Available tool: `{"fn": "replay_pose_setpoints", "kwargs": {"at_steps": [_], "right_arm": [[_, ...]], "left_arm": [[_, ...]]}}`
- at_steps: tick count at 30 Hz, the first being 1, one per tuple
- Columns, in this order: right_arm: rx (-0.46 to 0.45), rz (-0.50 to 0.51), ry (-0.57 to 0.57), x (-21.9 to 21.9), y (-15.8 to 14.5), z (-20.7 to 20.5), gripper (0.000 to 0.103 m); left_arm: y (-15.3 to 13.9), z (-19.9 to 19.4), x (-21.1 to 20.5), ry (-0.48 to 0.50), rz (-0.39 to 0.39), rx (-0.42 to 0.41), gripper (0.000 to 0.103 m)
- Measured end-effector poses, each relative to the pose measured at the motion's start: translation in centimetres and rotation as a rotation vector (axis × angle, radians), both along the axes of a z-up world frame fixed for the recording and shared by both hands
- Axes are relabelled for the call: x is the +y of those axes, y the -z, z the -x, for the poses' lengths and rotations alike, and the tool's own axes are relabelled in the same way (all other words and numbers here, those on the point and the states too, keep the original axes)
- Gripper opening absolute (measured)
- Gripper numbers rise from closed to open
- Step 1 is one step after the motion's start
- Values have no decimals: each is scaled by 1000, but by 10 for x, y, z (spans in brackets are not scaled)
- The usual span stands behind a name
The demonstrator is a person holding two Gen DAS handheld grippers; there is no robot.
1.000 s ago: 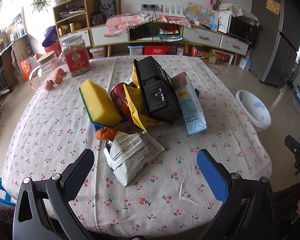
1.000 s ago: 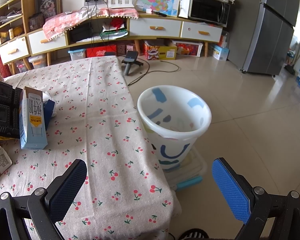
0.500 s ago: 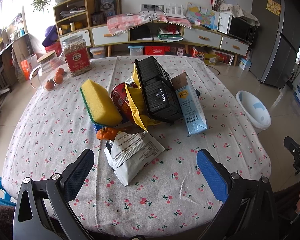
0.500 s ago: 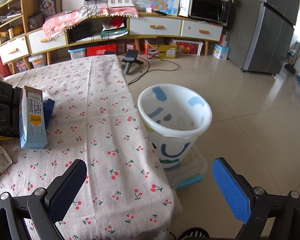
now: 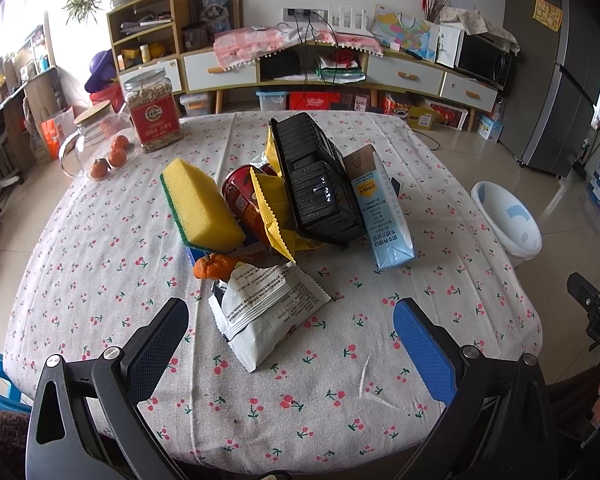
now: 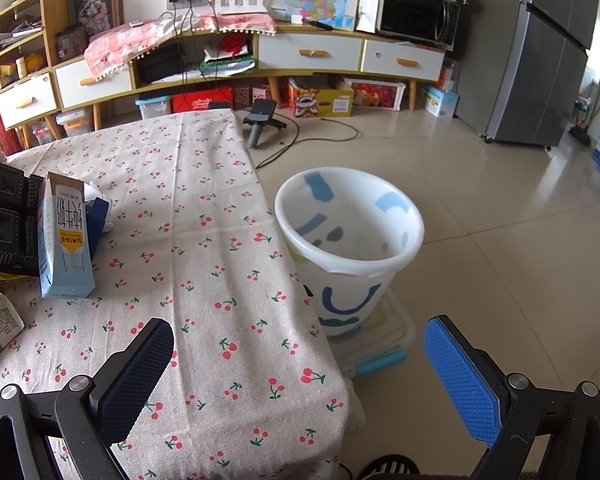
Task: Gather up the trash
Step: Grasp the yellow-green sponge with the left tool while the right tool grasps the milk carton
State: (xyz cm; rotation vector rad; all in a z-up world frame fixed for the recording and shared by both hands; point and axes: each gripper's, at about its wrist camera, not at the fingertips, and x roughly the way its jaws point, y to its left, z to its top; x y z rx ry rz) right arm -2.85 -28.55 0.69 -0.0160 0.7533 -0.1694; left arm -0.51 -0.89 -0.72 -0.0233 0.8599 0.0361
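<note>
While both grippers are hanging over the near edge with their jaws spread wide and holding nothing, the table point(image 5: 100, 240) is wearing a pale cloth printed with red cherries. The left gripper point(image 5: 290, 334) is pointing at a heap of trash in the middle of the cloth: a white snack packet point(image 5: 266, 312) lying nearest, an orange peel point(image 5: 212, 266) just beside it, a yellow sponge point(image 5: 202, 204) leaning on a red can point(image 5: 242, 200), a yellow wrapper point(image 5: 272, 216), a black plastic tray point(image 5: 316, 184) tilting up on the heap, and a light blue milk carton point(image 5: 382, 216) lying against the tray's right side. A glass jar with a red label point(image 5: 152, 110) and a glass pitcher point(image 5: 96, 136) with small oranges are standing at the far left of the table.

The right gripper point(image 6: 298, 378) is hovering over the table's right corner, facing a white bin with blue marks point(image 6: 350, 236), which is standing on the tiled floor just beside the table edge. A long cabinet with white drawers point(image 6: 312, 54), a microwave point(image 6: 418, 16) and a grey refrigerator point(image 6: 540, 52) are lining the far wall.
</note>
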Motion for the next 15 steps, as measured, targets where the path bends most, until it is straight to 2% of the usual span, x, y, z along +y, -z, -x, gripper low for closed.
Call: {"fn": "replay_pose_setpoints", "kwargs": {"at_steps": [9,15], "right_arm": [[33,-18,-45,6,-5,-6,103],[78,-18,-137,21,-19,-29,103]], "left_arm": [[-5,-9,14,-5,10,26,103],[-21,-37,41,-32,-29,45,103]]}}
